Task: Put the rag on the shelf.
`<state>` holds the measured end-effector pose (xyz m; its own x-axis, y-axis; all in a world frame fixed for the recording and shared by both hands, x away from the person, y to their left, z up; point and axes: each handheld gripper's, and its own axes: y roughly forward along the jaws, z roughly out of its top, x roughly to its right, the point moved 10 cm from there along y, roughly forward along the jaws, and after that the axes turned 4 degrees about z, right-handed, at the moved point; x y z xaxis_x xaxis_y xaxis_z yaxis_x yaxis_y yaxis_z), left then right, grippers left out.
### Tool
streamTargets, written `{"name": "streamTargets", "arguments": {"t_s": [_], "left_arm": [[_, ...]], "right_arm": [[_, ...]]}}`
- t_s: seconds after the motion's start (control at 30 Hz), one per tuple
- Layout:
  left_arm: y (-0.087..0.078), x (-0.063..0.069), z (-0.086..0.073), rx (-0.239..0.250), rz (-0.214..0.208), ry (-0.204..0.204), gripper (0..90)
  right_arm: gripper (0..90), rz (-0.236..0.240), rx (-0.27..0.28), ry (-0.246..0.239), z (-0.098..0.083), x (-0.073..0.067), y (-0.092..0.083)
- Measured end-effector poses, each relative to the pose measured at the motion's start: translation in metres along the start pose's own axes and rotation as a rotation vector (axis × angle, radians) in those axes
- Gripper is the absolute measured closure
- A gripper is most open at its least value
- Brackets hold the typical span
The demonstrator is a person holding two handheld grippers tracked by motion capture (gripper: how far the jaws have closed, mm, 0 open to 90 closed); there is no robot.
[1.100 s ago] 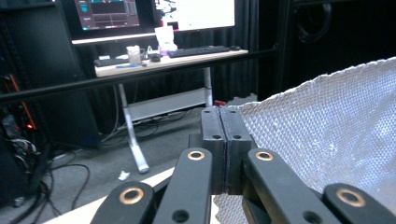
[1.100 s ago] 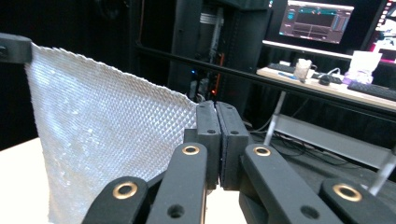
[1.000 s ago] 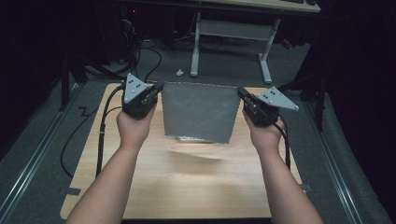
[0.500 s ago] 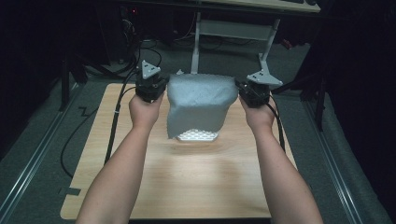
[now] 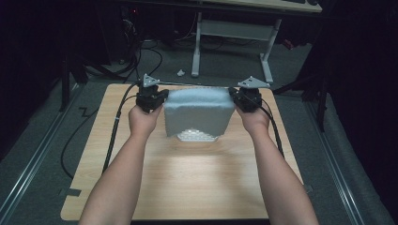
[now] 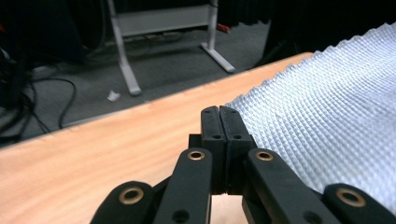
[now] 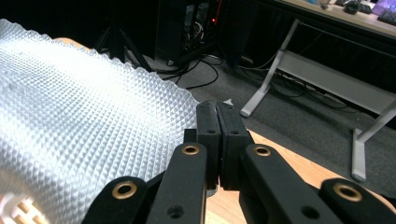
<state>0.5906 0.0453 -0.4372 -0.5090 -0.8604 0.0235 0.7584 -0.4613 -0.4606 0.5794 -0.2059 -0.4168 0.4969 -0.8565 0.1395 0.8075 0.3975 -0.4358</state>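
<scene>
Pale wooden table (image 5: pixel 187 183), rounded corners, on grey carpet; room dark. White metal desk frame (image 5: pixel 232 35) beyond table's far edge, black cables looping on floor beside it. Quilted silvery-grey mat (image 5: pixel 199 110), embossed diamond texture, stretched over table's far half, front edge drooping to the wood. Left gripper (image 6: pixel 219 122) pinching mat's left corner, jaws pressed together. Right gripper (image 7: pixel 217 125) likewise clamped on mat's right corner.
</scene>
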Motion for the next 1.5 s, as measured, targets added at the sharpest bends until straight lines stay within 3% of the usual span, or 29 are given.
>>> {"name": "streamTargets", "arguments": {"t_s": [0.2,0.37,0.53,0.77,0.93,1.23,1.5], "left_arm": [[-0.003,0.004,-0.014,0.001,-0.025,0.001,89.9],[-0.003,0.006,-0.026,0.001,-0.045,-0.019,89.8],[-0.006,0.009,-0.035,0.023,-0.069,-0.044,89.8],[-0.005,0.013,-0.046,0.006,-0.076,-0.043,89.8],[-0.001,0.016,-0.056,-0.006,-0.095,-0.050,89.7],[0.003,0.024,-0.072,-0.039,-0.117,-0.027,89.7],[0.004,0.028,-0.081,-0.057,-0.120,-0.013,89.5]], "right_arm": [[90.0,0.022,0.009,0.029,-0.020,-0.005,0.002],[90.0,0.034,0.021,0.045,-0.027,-0.008,0.001],[90.0,0.049,0.023,0.093,-0.038,-0.013,-0.002],[90.0,0.053,0.016,0.112,-0.049,-0.017,0.000],[89.9,0.057,0.011,0.095,-0.053,-0.020,0.002],[89.9,0.064,-0.006,0.098,-0.063,-0.024,0.008],[89.8,0.070,-0.048,0.123,-0.086,-0.026,0.019]]}}
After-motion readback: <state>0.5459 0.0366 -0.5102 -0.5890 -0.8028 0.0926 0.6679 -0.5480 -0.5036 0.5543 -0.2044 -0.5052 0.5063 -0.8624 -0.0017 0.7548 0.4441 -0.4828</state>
